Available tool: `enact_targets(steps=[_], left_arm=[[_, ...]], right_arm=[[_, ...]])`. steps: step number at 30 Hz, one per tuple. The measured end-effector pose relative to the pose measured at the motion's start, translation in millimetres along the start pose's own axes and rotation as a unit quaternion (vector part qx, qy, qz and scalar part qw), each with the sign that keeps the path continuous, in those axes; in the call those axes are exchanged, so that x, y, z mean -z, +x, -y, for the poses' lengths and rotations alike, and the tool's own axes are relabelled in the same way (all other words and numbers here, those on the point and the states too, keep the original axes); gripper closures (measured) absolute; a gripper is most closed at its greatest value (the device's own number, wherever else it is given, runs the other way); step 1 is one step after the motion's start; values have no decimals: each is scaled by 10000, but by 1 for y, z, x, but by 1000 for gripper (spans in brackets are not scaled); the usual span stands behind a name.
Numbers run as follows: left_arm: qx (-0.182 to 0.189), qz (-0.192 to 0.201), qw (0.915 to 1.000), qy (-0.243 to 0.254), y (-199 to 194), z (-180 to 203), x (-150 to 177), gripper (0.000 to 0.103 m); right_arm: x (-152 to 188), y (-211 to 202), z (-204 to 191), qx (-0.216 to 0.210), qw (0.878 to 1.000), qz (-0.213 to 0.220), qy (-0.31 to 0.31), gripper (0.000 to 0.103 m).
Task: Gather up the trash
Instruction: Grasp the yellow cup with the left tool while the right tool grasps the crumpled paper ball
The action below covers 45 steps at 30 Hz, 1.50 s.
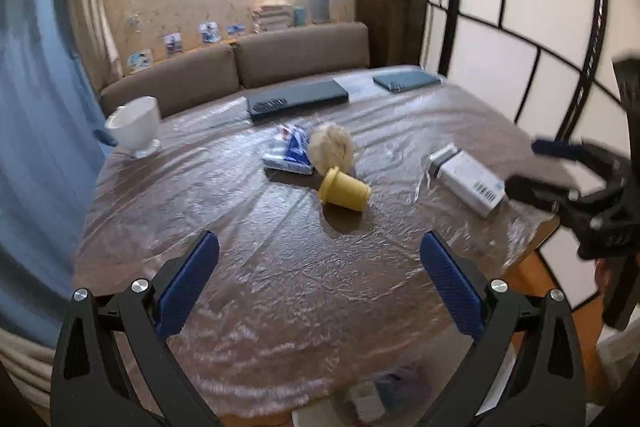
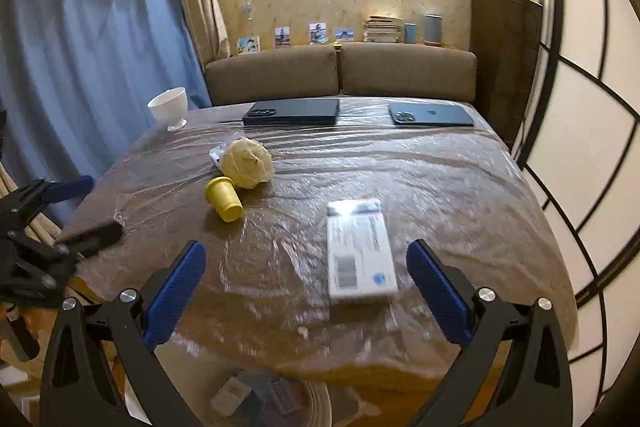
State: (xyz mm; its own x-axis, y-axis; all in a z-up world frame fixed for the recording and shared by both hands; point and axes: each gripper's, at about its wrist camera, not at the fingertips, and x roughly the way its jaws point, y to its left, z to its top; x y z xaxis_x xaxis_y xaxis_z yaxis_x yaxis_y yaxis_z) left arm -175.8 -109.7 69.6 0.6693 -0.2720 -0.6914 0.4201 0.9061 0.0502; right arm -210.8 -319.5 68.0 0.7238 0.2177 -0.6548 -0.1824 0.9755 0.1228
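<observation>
A yellow cup (image 1: 345, 191) (image 2: 224, 201) lies on its side mid-table. Touching it from behind is a crumpled beige paper ball (image 1: 332, 148) (image 2: 247, 163), with a blue-and-white wrapper (image 1: 291, 151) beside it. A white carton with a barcode (image 1: 468, 182) (image 2: 359, 251) lies flat to the right. My left gripper (image 1: 318, 279) hangs open above the near table edge, nothing between its blue pads. My right gripper (image 2: 306, 287) is open too, with the carton lying on the table just beyond its fingers, untouched. Each gripper shows at the edge of the other's view.
Wrinkled clear plastic covers the brown table (image 1: 280, 267). A white footed bowl (image 1: 136, 127) (image 2: 170, 107) stands at the far left corner. Two dark phones (image 1: 298, 98) (image 1: 406, 81) lie along the far edge, before a brown sofa. Blue curtain left, panelled screen right.
</observation>
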Motion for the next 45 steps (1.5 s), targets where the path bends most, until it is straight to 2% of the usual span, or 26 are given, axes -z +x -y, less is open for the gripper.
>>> enact_targets(steps=[3, 8, 11, 15, 18, 20, 24, 25, 30, 32, 33, 36, 39, 45], left_arm=[[49, -188, 9994, 275, 26, 4, 1, 2], [35, -245, 9963, 828, 58, 12, -1, 2], [70, -258, 9957, 883, 69, 11, -6, 2], [201, -267, 9965, 765, 73, 5, -9, 2], [281, -271, 9966, 728, 77, 2, -12, 2], [286, -270, 9963, 761, 79, 2, -14, 2], [334, -213, 9949, 929, 84, 7, -20, 7], [344, -216, 9944, 971, 86, 8, -21, 7], [526, -345, 9915, 1141, 97, 17, -28, 15], [533, -486, 9901, 1203, 104, 20, -29, 17], [585, -578, 9891, 1223, 108, 21, -30, 26], [803, -707, 9888, 1037, 112, 18, -33, 33], [984, -784, 9893, 742, 113, 11, -35, 54], [1062, -778, 9906, 374, 105, 2, -33, 55]], right_arm=[[-17, 22, 0, -189, 9998, -7, -83, 4], [-54, 71, -8, -414, 9975, -363, -443, 4], [-72, 107, -18, -813, 9919, -722, -658, 4], [-83, 140, -32, -998, 9869, -984, -801, 6], [-86, 163, -41, -987, 9840, -1230, -831, 16], [-86, 173, -44, -908, 9835, -1290, -887, 27], [-85, 181, -39, -935, 9833, -1339, -803, 35], [-85, 181, -35, -986, 9832, -1350, -736, 41], [-86, 181, -12, -1179, 9841, -1309, -228, 51], [-85, 179, -6, -1210, 9845, -1265, -101, 51], [-85, 178, -4, -1209, 9847, -1253, -82, 51], [-83, 176, 3, -1207, 9850, -1231, 15, 51], [-80, 172, 7, -1224, 9851, -1204, 83, 51], [-71, 158, 14, -1283, 9854, -1076, 314, 51]])
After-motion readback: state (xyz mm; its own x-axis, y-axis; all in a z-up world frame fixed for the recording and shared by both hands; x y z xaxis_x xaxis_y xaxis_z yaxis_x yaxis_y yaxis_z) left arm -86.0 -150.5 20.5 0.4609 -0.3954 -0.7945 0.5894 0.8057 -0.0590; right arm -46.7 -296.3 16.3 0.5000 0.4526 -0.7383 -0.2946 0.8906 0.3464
